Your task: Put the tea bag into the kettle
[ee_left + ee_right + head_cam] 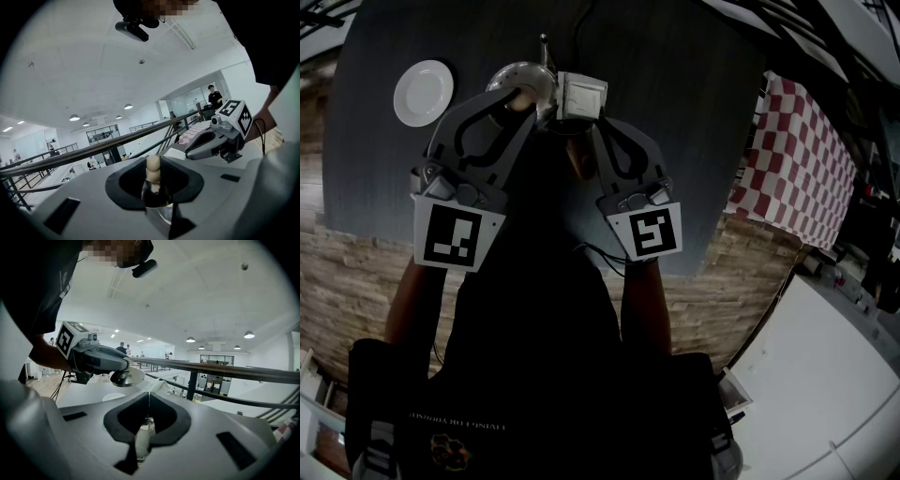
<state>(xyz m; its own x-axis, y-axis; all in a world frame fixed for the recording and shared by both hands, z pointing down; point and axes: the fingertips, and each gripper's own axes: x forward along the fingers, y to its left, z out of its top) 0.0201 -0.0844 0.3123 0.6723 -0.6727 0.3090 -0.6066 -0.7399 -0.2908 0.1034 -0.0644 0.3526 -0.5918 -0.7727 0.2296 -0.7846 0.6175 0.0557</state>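
Tea bag [581, 96], pinched in the clenched right gripper [581, 117] over the table's [675, 112] far middle, beside the lid [520, 82] gripped by its knob [153, 166] in the left gripper [525, 98]; step, apparently: carrying bag to kettle, not discernible here; next: lower bag into its opening.

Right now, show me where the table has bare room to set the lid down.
Bare tabletop lies below the white plate, left of the left gripper, and right of the right gripper toward the table's edge. Crowded: the kettle and tea bag between them.
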